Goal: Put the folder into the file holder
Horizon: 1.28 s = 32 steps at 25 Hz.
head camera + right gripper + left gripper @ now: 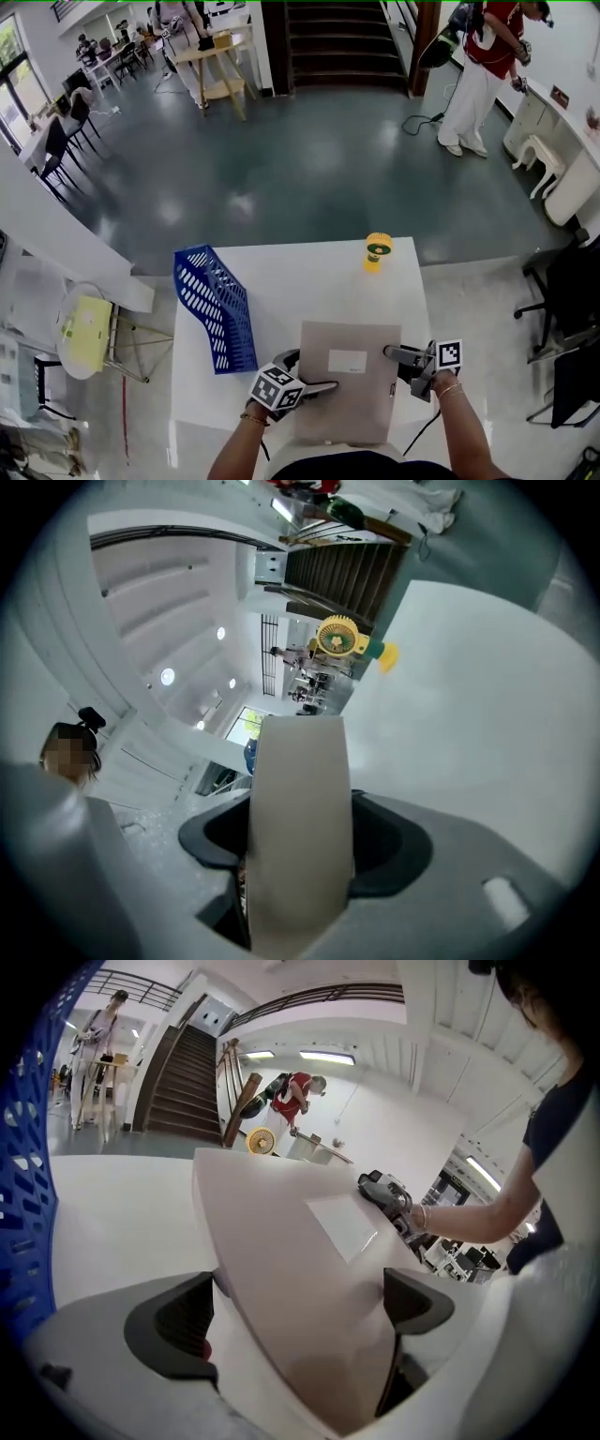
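Note:
A flat beige folder [347, 394] with a white label hangs over the near end of the white table [309, 281], held from both sides. My left gripper [305, 372] is shut on its left edge; in the left gripper view the folder [300, 1269] fills the gap between the jaws [295, 1312]. My right gripper [398, 361] is shut on the right edge, and the folder [300, 799] shows edge-on between both pads [300, 841]. The blue mesh file holder [216, 305] stands at the table's left side, also seen as a blue mesh wall [23, 1204] at the left.
A small yellow fan [377, 251] stands at the table's far edge. A black office chair [562, 291] is to the right of the table, a round yellow-topped stand [84, 333] to its left. A person in red [483, 56] stands far back by the stairs.

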Motion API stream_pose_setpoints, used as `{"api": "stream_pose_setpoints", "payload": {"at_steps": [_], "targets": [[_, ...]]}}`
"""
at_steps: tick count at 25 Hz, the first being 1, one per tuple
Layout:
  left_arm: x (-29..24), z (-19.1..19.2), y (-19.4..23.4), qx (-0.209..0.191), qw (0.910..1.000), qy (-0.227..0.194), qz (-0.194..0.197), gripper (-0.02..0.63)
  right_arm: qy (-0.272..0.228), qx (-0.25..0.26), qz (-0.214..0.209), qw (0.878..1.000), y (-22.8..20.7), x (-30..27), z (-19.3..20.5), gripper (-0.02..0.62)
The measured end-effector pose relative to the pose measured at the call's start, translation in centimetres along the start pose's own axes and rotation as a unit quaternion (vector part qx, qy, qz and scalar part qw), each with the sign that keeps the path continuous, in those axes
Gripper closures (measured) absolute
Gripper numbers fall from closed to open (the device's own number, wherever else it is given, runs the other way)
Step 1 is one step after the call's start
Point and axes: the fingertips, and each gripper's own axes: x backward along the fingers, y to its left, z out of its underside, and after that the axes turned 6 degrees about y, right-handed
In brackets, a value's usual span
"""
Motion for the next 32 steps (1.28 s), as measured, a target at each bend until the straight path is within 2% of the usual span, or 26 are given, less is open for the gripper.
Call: {"api": "stream_pose_setpoints", "payload": {"at_steps": [6, 12, 17, 20, 25, 28, 32], "targets": [[1.2, -1.3, -0.8, -0.015, 0.9993, -0.024, -0.024, 0.048, -0.002, 0.043, -0.018, 0.999, 2.7, -0.1, -0.9, 0.314], [3.4, -3.1, -2.3, -0.045, 0.9944, -0.068, -0.067, 0.048, 0.005, 0.125, -0.029, 0.992, 6.7, 0.3, -2.1, 0.319], [6.6, -4.2, -3.2, -0.044, 0.9841, -0.119, -0.125, 0.048, 0.024, 0.216, -0.05, 0.975, 12.0, -0.9, -2.1, 0.321], [8.4, -4.4, -3.3, -0.064, 0.9762, -0.136, -0.157, 0.048, 0.032, 0.258, -0.052, 0.964, 14.4, -1.5, -2.2, 0.321], [12.5, -5.6, -3.7, -0.085, 0.9619, -0.177, -0.19, 0.048, 0.028, 0.279, -0.067, 0.958, 17.2, -2.9, -2.6, 0.321], [14.7, -5.8, -3.2, -0.083, 0.9548, -0.202, -0.202, 0.048, 0.02, 0.29, -0.076, 0.954, 18.8, -3.8, -3.1, 0.321], [17.6, -4.8, -1.6, -0.085, 0.9506, -0.2, -0.222, 0.049, 0.0, 0.302, -0.066, 0.951, 20.5, -5.1, -3.7, 0.321]]}}
